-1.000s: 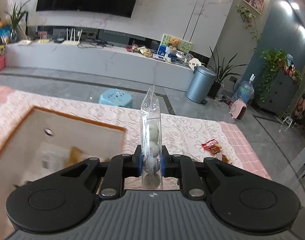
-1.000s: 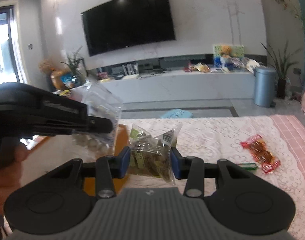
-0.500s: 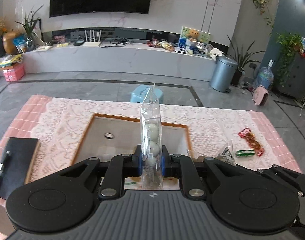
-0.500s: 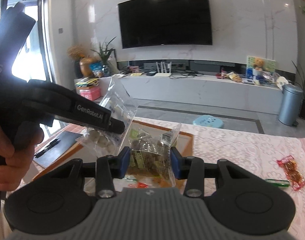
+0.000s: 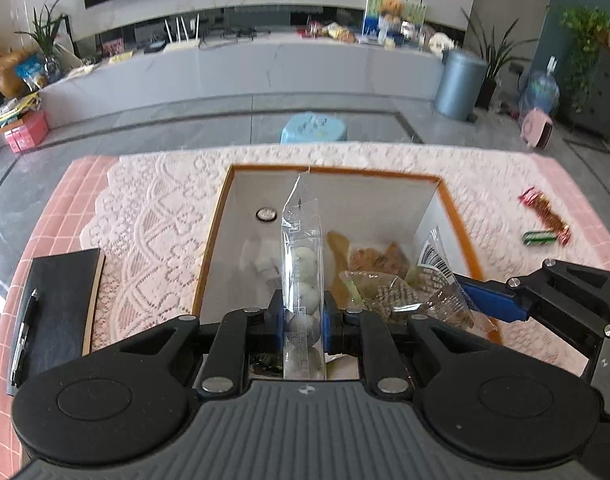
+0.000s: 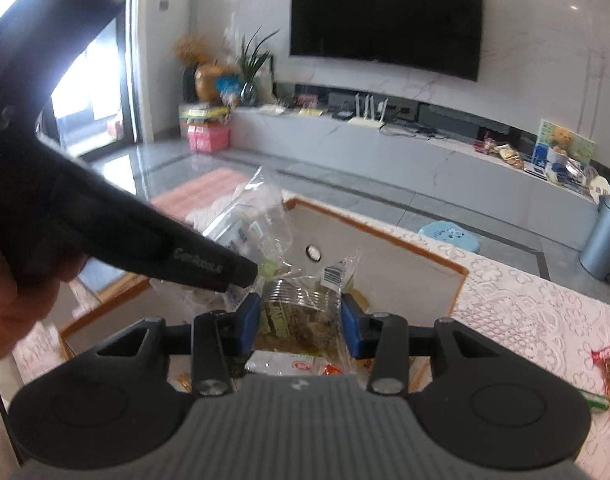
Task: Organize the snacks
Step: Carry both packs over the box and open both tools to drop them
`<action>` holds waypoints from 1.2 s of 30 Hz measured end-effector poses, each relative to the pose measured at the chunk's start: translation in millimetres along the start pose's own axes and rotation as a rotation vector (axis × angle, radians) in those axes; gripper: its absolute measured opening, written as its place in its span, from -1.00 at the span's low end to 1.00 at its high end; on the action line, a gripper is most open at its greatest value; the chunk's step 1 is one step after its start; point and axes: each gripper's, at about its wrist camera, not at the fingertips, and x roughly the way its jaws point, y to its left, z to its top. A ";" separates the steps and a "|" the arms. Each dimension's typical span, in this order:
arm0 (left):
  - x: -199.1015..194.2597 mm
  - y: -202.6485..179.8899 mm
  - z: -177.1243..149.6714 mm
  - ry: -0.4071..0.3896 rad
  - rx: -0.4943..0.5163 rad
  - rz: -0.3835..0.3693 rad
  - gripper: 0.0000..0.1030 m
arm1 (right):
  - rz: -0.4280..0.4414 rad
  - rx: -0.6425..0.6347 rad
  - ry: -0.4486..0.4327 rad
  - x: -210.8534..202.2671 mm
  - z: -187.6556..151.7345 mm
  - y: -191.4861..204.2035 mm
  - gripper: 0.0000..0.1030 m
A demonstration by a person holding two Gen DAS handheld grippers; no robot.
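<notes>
Left wrist: left tongs (image 5: 303,316) clamp egg packet (image 5: 301,280); right tongs (image 6: 301,318) clamp green snack bag (image 6: 299,312) over box (image 5: 451,204).

Living room behind and beside the work surface

Ahead of the left claw, past the lace tablecloth (image 5: 165,216), a light blue stool (image 5: 314,128) stands on the grey floor, with a long white TV console (image 5: 241,68) beyond it and a black television (image 6: 387,16) on the marble wall above. To the claw's left a black notebook (image 5: 61,304) lies on the cloth with a pen (image 5: 24,340) on it. Far right ahead stands a grey pedal bin (image 5: 459,84), beside a potted plant (image 5: 493,52); pink boxes (image 5: 25,132) sit on the floor far left.
</notes>
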 end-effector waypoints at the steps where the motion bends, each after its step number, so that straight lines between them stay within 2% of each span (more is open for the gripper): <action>1: 4.1 2.3 -0.5 0.013 0.004 0.001 -0.65 | 0.000 -0.021 0.014 5.4 0.0 2.1 -0.21; 10: 42.8 13.4 -4.3 0.130 -0.011 -0.025 -0.65 | -0.016 -0.159 0.139 49.4 -1.7 8.5 -0.21; 15: 59.8 18.2 -7.7 0.193 -0.013 -0.016 -0.65 | -0.020 -0.239 0.195 67.6 -5.7 12.8 -0.21; 18: 63.9 17.1 -8.1 0.206 -0.004 -0.028 -0.65 | -0.032 -0.286 0.236 78.5 -10.8 15.6 -0.21; 24: 69.0 10.2 -11.4 0.227 0.032 -0.005 -0.63 | -0.059 -0.333 0.274 88.8 -8.3 19.5 -0.20; 30: 67.6 12.6 -14.1 0.230 0.009 -0.018 -0.56 | -0.071 -0.357 0.301 90.0 -8.4 23.2 -0.12; 33: 64.6 11.8 -15.4 0.219 0.003 -0.015 -0.42 | -0.075 -0.352 0.310 90.4 -8.7 22.4 -0.12; 36: 59.5 10.7 -15.0 0.206 -0.001 -0.034 -0.12 | -0.077 -0.339 0.310 88.9 -6.9 19.5 -0.09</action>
